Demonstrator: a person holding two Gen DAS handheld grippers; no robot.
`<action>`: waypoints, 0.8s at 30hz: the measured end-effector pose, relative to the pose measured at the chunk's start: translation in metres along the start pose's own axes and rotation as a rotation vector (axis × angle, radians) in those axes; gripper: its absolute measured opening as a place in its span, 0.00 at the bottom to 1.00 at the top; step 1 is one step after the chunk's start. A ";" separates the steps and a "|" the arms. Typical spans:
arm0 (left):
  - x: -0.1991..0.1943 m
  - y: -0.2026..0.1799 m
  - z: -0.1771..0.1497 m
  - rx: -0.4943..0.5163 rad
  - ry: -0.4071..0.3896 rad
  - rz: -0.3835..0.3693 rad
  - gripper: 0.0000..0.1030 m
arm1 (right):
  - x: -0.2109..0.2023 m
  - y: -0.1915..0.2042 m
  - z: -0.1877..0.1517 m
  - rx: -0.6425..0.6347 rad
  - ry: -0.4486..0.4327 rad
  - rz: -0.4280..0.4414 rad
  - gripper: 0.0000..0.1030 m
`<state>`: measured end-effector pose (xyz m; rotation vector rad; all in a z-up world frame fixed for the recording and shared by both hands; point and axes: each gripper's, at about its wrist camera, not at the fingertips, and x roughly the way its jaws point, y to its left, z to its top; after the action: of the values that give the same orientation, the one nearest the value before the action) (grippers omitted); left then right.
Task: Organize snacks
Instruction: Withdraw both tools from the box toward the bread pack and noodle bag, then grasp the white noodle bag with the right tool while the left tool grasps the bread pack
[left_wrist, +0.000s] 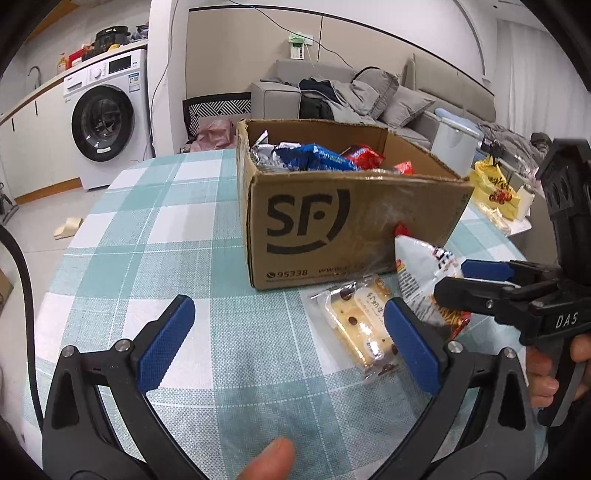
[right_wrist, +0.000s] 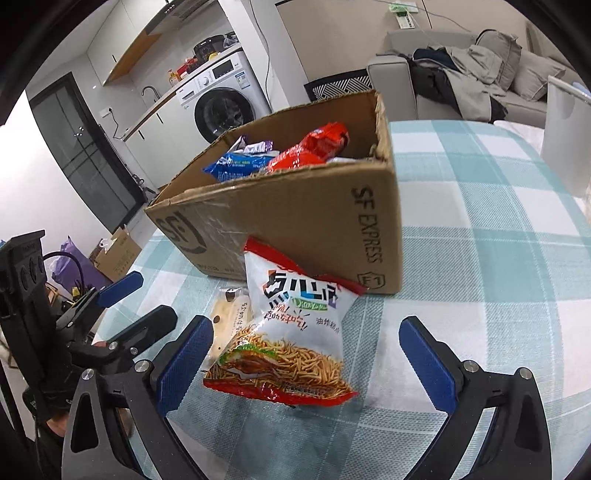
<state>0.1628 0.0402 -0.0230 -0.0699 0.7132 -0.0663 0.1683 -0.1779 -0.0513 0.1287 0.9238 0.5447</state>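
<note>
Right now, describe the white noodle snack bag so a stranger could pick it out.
Find the SF cardboard box on the checked tablecloth. Leaning on its near wall stands the snack bag, between the right gripper's open jaws. Unlike the flat clear-wrapped cake beside it, it is white, red-edged, picturing fried noodle sticks.

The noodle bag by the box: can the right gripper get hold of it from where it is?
Probably yes. The noodle bag stands between the open right gripper's fingers, leaning on the box, with nothing in front. The cake packet lies just beside it.
</note>
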 end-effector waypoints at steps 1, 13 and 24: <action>0.001 -0.001 0.000 0.010 0.007 0.000 0.99 | 0.001 -0.001 0.000 0.004 0.002 0.003 1.00; 0.013 0.000 -0.003 0.010 0.035 -0.014 0.99 | 0.014 -0.010 0.000 0.059 0.028 0.075 0.87; 0.017 0.008 -0.003 -0.014 0.053 -0.026 0.99 | 0.015 -0.006 -0.003 0.055 0.047 0.133 0.64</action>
<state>0.1738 0.0462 -0.0370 -0.0908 0.7657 -0.0881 0.1755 -0.1754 -0.0658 0.2287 0.9808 0.6476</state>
